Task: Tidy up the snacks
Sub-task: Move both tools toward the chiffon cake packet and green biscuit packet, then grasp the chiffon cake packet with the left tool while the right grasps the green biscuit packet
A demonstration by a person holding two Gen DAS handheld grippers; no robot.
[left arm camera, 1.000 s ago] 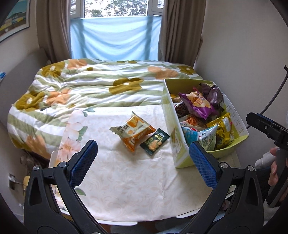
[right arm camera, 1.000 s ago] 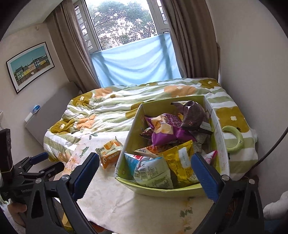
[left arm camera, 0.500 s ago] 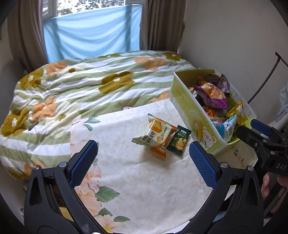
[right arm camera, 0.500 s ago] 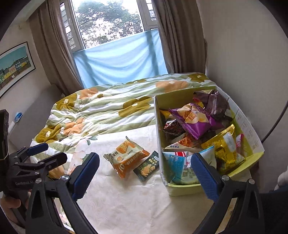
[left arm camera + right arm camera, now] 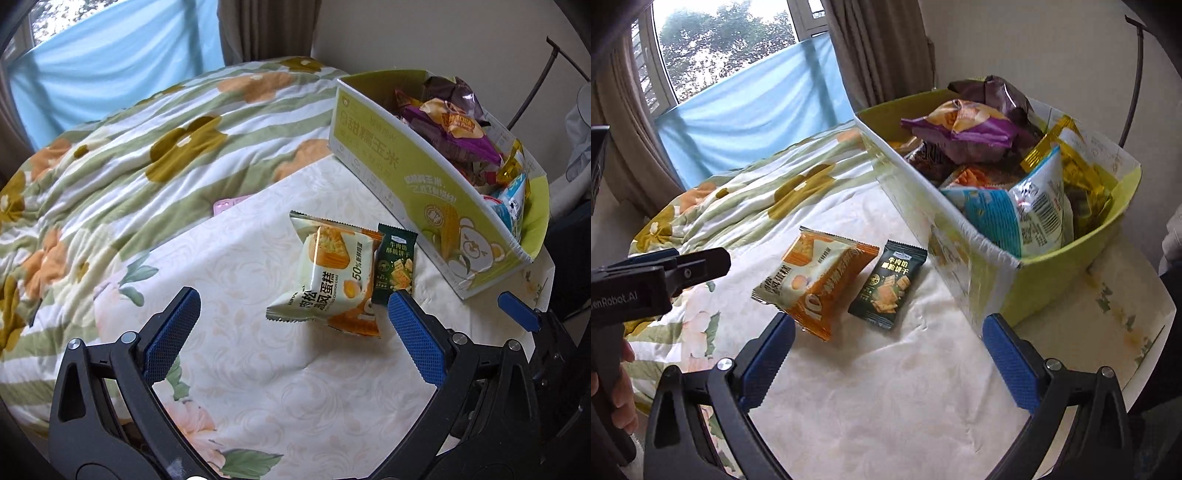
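An orange-and-cream cake packet (image 5: 332,273) lies on the cream tablecloth, also in the right wrist view (image 5: 816,278). A small dark green biscuit packet (image 5: 394,266) lies right beside it, overlapping its edge (image 5: 889,284). A yellow-green cardboard box (image 5: 424,199) full of snack bags stands to the right (image 5: 982,266). My left gripper (image 5: 291,339) is open and empty, just short of the cake packet. My right gripper (image 5: 886,362) is open and empty, near the two packets and the box corner.
A flowered striped quilt (image 5: 129,140) covers the bed behind the table. A pink object (image 5: 227,204) peeks out at the tablecloth's far edge. The table's right edge (image 5: 1145,332) runs close beside the box. Curtains and a wall stand behind.
Both grippers have moved forward and down toward the two loose packets, which now look much larger. The left view swung left of the box. Jaws stayed open.
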